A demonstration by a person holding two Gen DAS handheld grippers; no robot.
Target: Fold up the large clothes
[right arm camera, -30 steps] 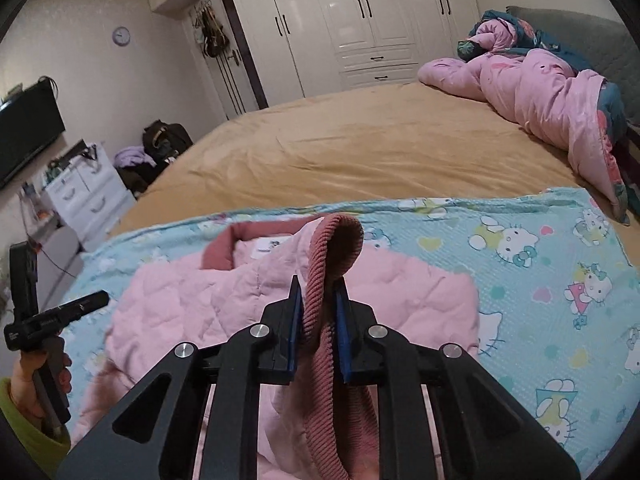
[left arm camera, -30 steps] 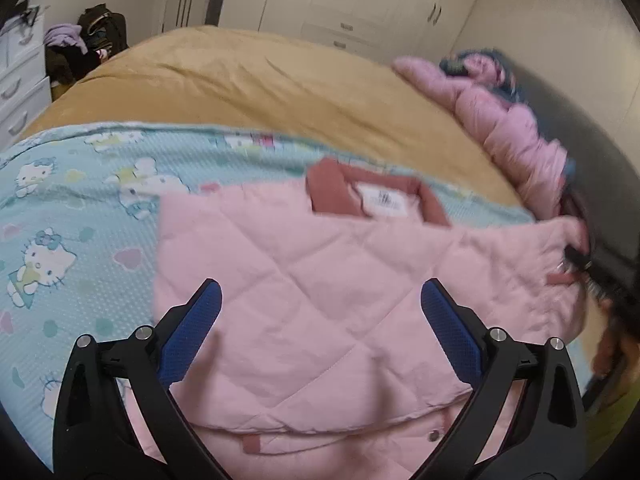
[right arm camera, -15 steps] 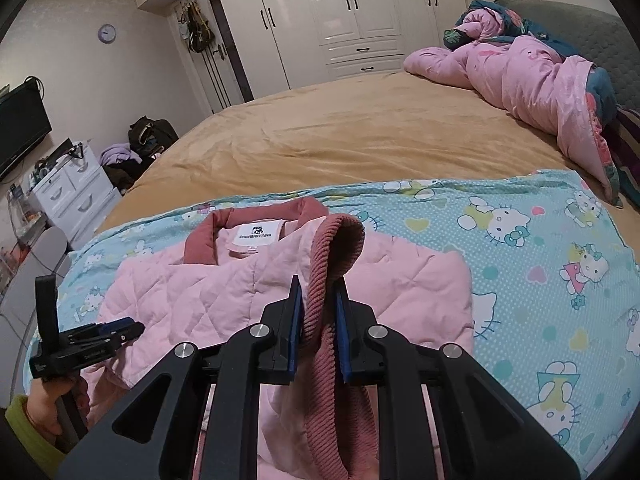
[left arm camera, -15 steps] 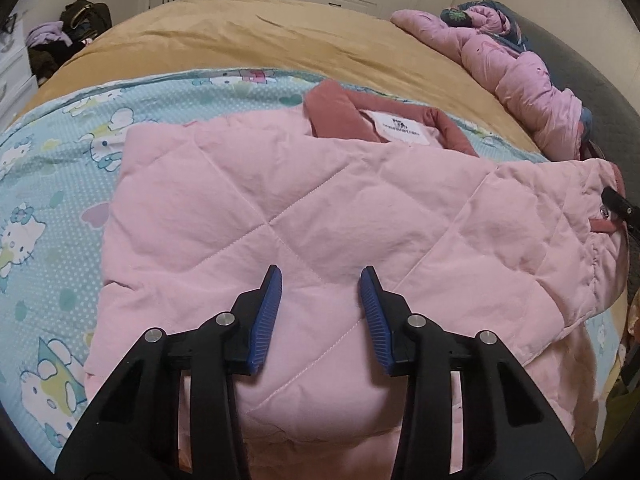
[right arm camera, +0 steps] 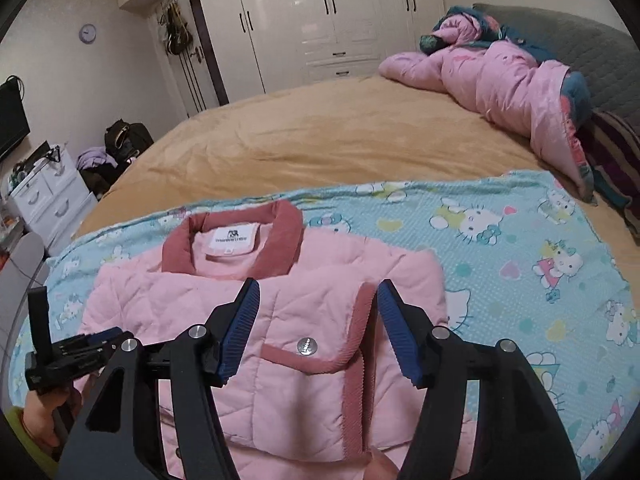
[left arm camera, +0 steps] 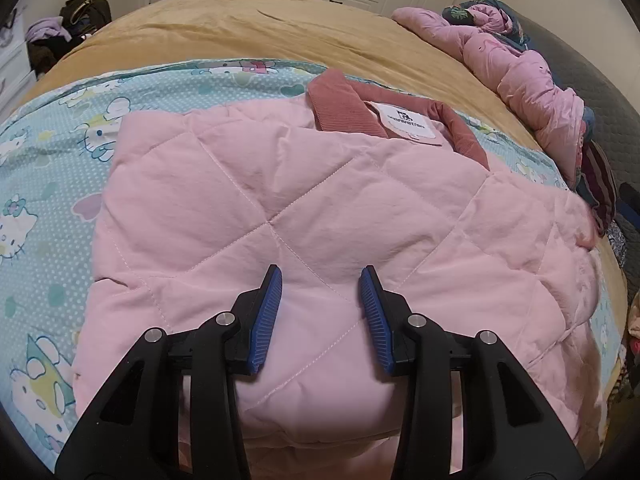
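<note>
A pink quilted jacket (left arm camera: 280, 200) with a dark-pink ribbed collar (left arm camera: 344, 108) lies on a blue cartoon-print blanket (left arm camera: 44, 184) on the bed. My left gripper (left arm camera: 320, 312) hovers just over the jacket's near part, jaws partly open and empty. In the right wrist view the jacket (right arm camera: 312, 360) lies flat with its collar (right arm camera: 276, 236) up and a snap button (right arm camera: 307, 346) showing. My right gripper (right arm camera: 318, 320) is open and empty above the jacket's ribbed front edge (right arm camera: 360, 344). The left gripper (right arm camera: 76, 356) shows at the left there.
A tan bedspread (right arm camera: 340, 136) covers the bed beyond the blanket (right arm camera: 520, 248). A pink duvet (right arm camera: 500, 76) is heaped at the far right by a grey headboard (right arm camera: 560, 32). White wardrobes (right arm camera: 320, 20), a white drawer unit (right arm camera: 48, 196) and bags stand behind.
My right gripper has opened and let go of the ribbed edge, which now lies on the jacket. My left gripper closed from wide to partly open and moved in over the jacket.
</note>
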